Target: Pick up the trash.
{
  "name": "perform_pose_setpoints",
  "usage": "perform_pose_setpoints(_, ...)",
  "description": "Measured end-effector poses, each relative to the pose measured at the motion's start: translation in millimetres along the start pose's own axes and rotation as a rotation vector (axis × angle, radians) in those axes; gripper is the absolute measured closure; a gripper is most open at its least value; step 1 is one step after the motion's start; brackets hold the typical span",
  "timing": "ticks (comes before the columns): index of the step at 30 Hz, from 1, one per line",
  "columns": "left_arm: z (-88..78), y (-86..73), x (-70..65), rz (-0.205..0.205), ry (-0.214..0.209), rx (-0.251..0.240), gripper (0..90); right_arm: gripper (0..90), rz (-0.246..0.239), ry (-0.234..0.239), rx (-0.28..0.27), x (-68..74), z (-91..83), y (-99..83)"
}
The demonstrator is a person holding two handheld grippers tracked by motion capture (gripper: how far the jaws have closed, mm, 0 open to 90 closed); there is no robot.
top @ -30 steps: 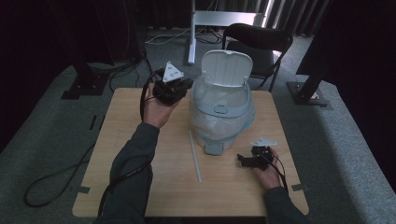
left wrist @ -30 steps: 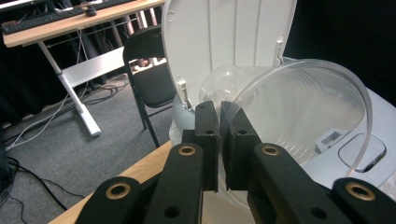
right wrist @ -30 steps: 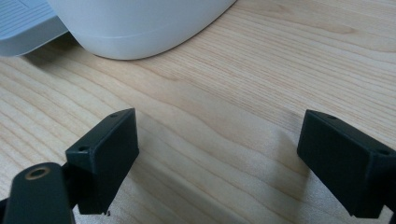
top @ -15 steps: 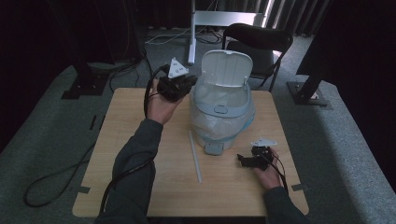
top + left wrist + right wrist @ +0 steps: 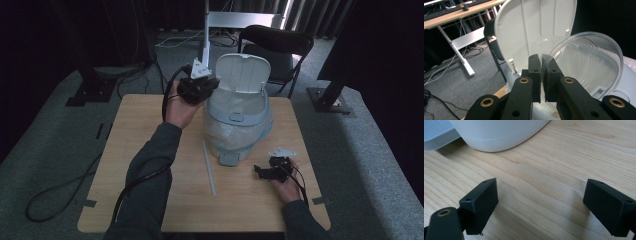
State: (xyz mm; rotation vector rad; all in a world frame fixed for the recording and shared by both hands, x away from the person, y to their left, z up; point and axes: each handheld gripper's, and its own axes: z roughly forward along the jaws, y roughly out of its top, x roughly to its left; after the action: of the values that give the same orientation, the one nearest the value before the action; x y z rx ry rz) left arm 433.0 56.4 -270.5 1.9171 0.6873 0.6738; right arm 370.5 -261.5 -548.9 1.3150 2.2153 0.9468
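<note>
A clear cup (image 5: 584, 67), pinched by its rim in the left gripper (image 5: 541, 72), hangs beside the bin (image 5: 239, 127), before its raised lid (image 5: 536, 27); the cup's lower edge is cut off behind the jaws. The right gripper (image 5: 267, 170) rests on the table (image 5: 150, 120), spread wide and empty. From above, the cup is hard to make out.
</note>
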Motion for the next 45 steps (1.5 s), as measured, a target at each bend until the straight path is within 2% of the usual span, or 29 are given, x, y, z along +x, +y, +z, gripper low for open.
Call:
perform_pose_setpoints(5, 5.6, 1.5, -1.8, -0.014, -0.011, 0.000, 85.1, 11.5, 0.000, 0.002, 0.000, 0.1, 0.0, 0.0)
perform_pose_setpoints(6, 8.3, 0.9, -0.7, -0.019, -0.032, 0.002, 81.7, 11.5, -0.001, 0.002, 0.000, 0.1, 0.0, 0.0)
perform_pose_setpoints(7, 12.7, 0.0, 0.8, -0.032, -0.058, 0.027, 74.9, 11.5, 0.000, 0.002, 0.000, 0.2, 0.0, 0.0)
perform_pose_setpoints(8, 16.6, -1.6, 1.5, -0.031, -0.059, 0.046, 69.4, 11.5, 0.000, 0.002, 0.000, 0.2, 0.0, 0.0)
perform_pose_setpoints(10, 19.6, -5.1, 4.0, -0.048, -0.055, 0.054, 65.8, 11.5, 0.000, 0.002, 0.000, 0.2, -0.1, 0.0)
perform_pose_setpoints(13, 16.0, -8.0, 8.1, -0.074, -0.062, 0.033, 64.3, 11.5, 0.000, 0.003, 0.000, 0.2, -0.1, 0.0)
perform_pose_setpoints(21, 5.7, -14.0, 13.0, -0.089, -0.051, 0.022, 61.3, 11.5, -0.002, 0.002, 0.000, 0.1, -0.1, 0.0)
perform_pose_setpoints(27, -7.4, -24.3, 15.7, -0.111, -0.037, 0.001, 59.3, 11.5, -0.002, 0.002, 0.000, 0.1, -0.1, 0.0)
perform_pose_setpoints(40, -16.7, -36.1, 20.6, -0.134, -0.011, 0.002, 55.1, 11.5, 0.000, 0.002, 0.000, 0.2, -0.1, 0.0)
perform_pose_setpoints(45, -22.3, -47.1, 18.3, -0.154, -0.012, -0.003, 55.1, 11.5, -0.001, 0.002, 0.000, 0.1, -0.1, 0.0)
